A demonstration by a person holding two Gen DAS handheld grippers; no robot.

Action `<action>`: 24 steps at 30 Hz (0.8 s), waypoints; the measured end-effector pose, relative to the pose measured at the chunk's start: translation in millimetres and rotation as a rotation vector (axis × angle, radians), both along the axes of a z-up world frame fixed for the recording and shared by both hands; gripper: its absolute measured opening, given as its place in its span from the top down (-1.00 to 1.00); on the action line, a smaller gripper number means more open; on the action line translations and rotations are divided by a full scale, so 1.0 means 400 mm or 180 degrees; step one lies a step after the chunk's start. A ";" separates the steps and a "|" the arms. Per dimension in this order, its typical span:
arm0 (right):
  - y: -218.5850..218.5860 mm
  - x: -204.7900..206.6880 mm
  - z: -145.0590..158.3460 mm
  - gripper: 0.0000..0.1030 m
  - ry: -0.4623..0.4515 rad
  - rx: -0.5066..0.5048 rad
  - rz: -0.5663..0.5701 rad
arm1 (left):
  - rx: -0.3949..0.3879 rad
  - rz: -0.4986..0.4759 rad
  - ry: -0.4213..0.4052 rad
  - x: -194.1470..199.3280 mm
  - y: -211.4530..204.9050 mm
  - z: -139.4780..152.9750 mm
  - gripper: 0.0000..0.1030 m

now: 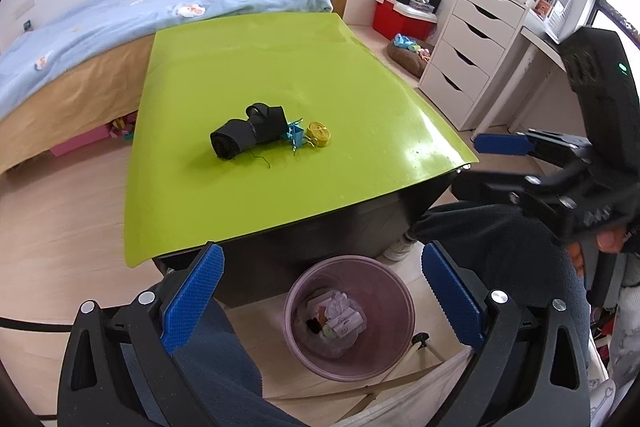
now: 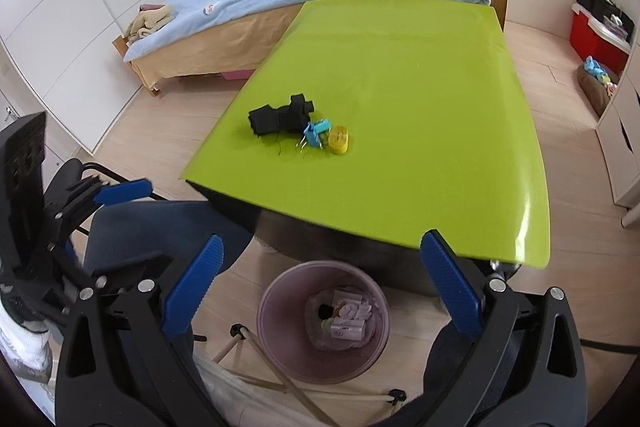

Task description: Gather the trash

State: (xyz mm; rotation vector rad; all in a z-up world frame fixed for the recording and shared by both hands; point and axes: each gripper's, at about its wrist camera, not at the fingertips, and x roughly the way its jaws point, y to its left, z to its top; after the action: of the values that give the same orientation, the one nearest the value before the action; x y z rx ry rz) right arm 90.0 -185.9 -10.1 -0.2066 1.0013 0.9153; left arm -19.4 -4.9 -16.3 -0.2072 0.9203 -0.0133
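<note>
Left wrist view: the left gripper (image 1: 322, 301), black-framed w/ blue ribbed pads, is held wide apart and empty, directly above the round mauve plastic waste bin (image 1: 400, 339) on the pale wood floor near the table's near edge. The bin is already part-filled w/ crumpled paper and wrappers, so this pose is judged to be a drop position or a rest between picks. On the lime-green glossy tabletop (image 1: 240, 67), approx. mid-table, three bits of trash are left bunched together: a rolled black fabric strip (image 1: 248, 135), a small blue binder clip (image 1: 295, 135) touching its right end, and a yellow tape roll (image 1: 318, 135) just beside the clip. The right gripper (image 1: 486, 163) is seen at far right, near the table's right corner; one blue pad shows, the other cannot be made out, so its opening cannot be told from here.

Right wrist view: the right gripper's own fingers are seen spread wide, nothing between them, also over the bin. The three items lie together, well apart from both grippers. Bin placement below the near edge is judged to keep carries short.
</note>
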 end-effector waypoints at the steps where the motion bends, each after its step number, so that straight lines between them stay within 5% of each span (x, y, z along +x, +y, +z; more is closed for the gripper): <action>1: 0.017 0.018 -0.001 -0.89 -0.0007 -0.0030 0.0001 | -0.0006 0.0009 -0.0012 0.000 0.003 0.002 -0.85; 14: 0.221 0.221 -0.087 -0.89 0.0186 -0.0510 -0.0045 | -0.0050 0.0111 -0.0103 -0.008 0.038 0.019 -0.85; 24: 0.294 0.289 -0.162 -0.29 0.0417 -0.0711 -0.0090 | -0.0065 0.0185 -0.0113 -0.010 0.063 0.020 -0.85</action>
State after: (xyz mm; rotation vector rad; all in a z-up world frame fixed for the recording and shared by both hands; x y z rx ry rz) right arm 205.6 -68.3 -75.0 -0.3225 1.2259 0.7982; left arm -23.6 20.2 -8.3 -0.2518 0.8787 0.0271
